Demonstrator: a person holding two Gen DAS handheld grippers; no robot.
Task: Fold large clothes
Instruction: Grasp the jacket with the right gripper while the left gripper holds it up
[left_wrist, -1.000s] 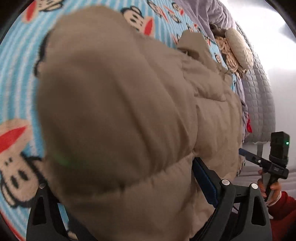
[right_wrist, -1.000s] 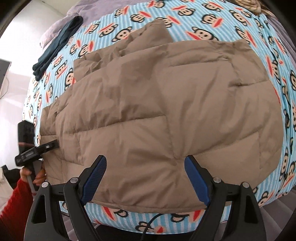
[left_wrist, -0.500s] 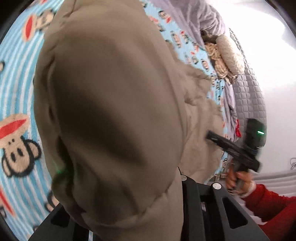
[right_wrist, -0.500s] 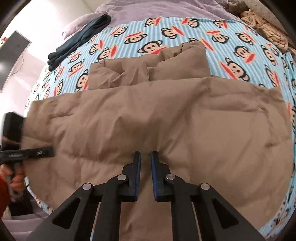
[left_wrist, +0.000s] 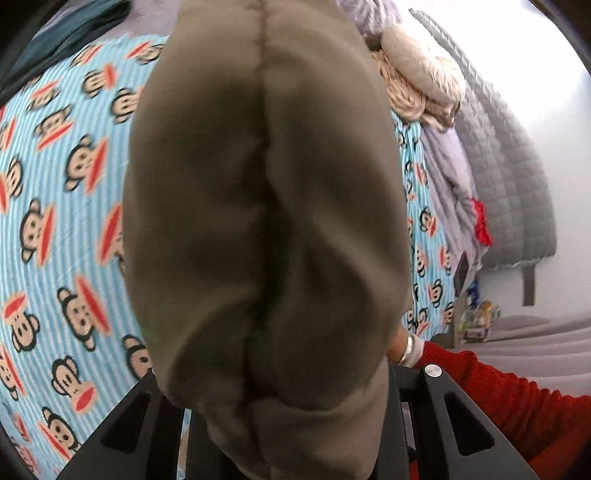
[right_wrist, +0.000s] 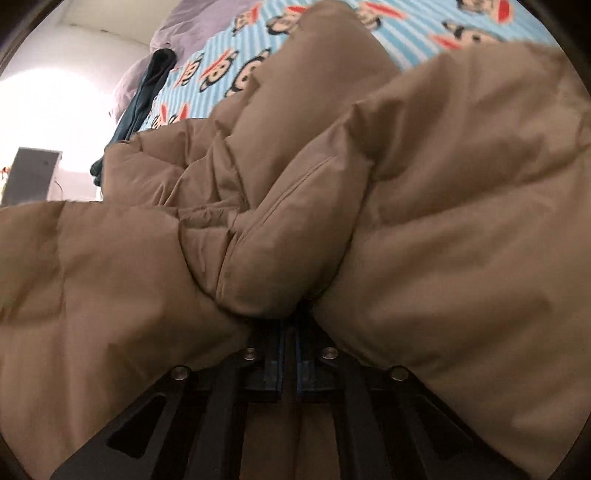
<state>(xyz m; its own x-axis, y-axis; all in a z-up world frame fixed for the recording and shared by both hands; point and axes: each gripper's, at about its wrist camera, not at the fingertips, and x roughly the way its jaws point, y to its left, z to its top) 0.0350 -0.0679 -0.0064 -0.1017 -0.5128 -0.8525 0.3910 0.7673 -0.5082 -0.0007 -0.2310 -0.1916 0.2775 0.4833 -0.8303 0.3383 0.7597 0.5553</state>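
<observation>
While a tan puffer jacket (left_wrist: 266, 221) is bulging up in front of the left wrist camera and filling most of its view, the left gripper (left_wrist: 291, 439) is clamping a thick fold of that padded fabric, its black arms showing on either side of the bunched cloth and its fingertips buried in it. The jacket is hanging over a blue striped bedsheet (left_wrist: 66, 229) printed with cartoon monkey faces. At the lower right of that view, a red sleeve (left_wrist: 509, 406) and a bit of wrist are reaching in behind the fabric. Along the far side of the bed, a grey quilted blanket (left_wrist: 509, 177), a lilac cloth (left_wrist: 443, 177) and a fluffy beige item (left_wrist: 421, 70) are lying in a heap. In the right wrist view, the right gripper (right_wrist: 290, 332) is pinching the jacket's edge, its blue-padded fingers (right_wrist: 275, 354) nearly touching each other, having just been closing on the thin layer caught between them. The jacket is puffing up in deep folds around those fingers and spreading across the sheet. A dark teal garment (right_wrist: 144, 96) is lying at the bed's far left edge.
</observation>
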